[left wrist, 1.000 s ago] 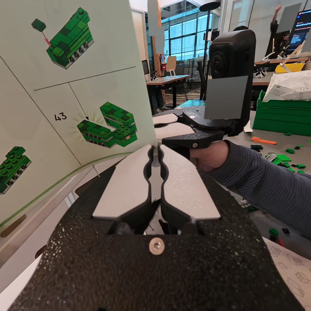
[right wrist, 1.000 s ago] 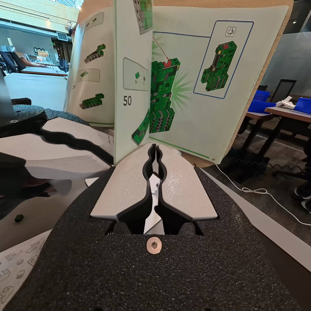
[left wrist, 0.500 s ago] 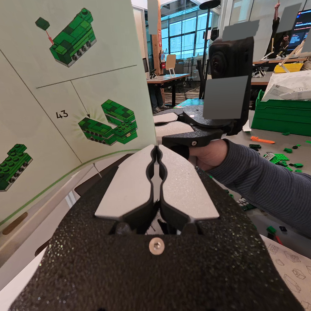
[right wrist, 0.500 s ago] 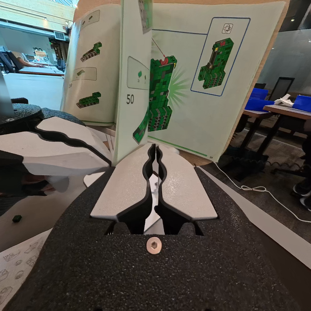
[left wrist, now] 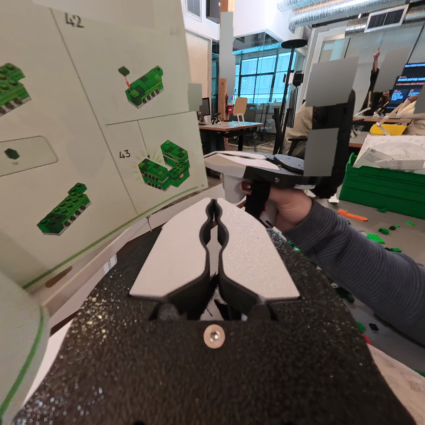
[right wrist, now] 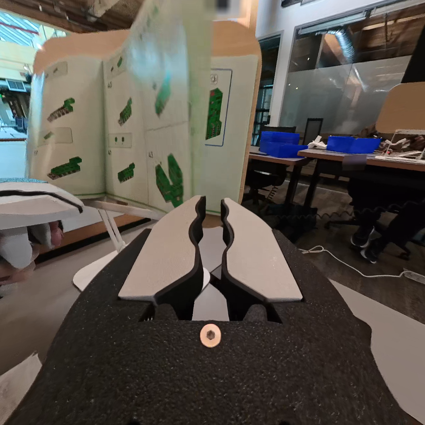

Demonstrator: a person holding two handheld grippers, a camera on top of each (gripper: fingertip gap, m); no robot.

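An open instruction booklet (left wrist: pixel 115 115) with pictures of green brick models stands on a white stand (right wrist: pixel 110 227) against a wooden board (right wrist: pixel 230 39). My left gripper (left wrist: pixel 213 200) is shut and empty, just below and right of the booklet's lower right corner. My right gripper (right wrist: pixel 213 199) is slightly open and empty, a short way in front of the booklet (right wrist: pixel 92 138). One loose page (right wrist: pixel 165 69) is blurred in mid-swing above it. The right gripper also shows in the left wrist view (left wrist: pixel 230 161), held by a hand (left wrist: pixel 287 207). The left gripper shows at the left edge of the right wrist view (right wrist: pixel 39 202).
A green bin (left wrist: pixel 379 190) stands at the right on the table. Loose green bricks (left wrist: pixel 374 236) and an orange piece (left wrist: pixel 350 216) lie in front of it. A printed sheet (left wrist: pixel 402 386) lies near me. Desks with blue bins (right wrist: pixel 282 145) and a floor cable (right wrist: pixel 340 262) are beyond. The gap from one gripper's tips to the other's is roughly 10 cm.
My right gripper has opened, let go of the page it pinched and drawn back; the page now swings free. My left gripper closed fully and both pulled away from the booklet.
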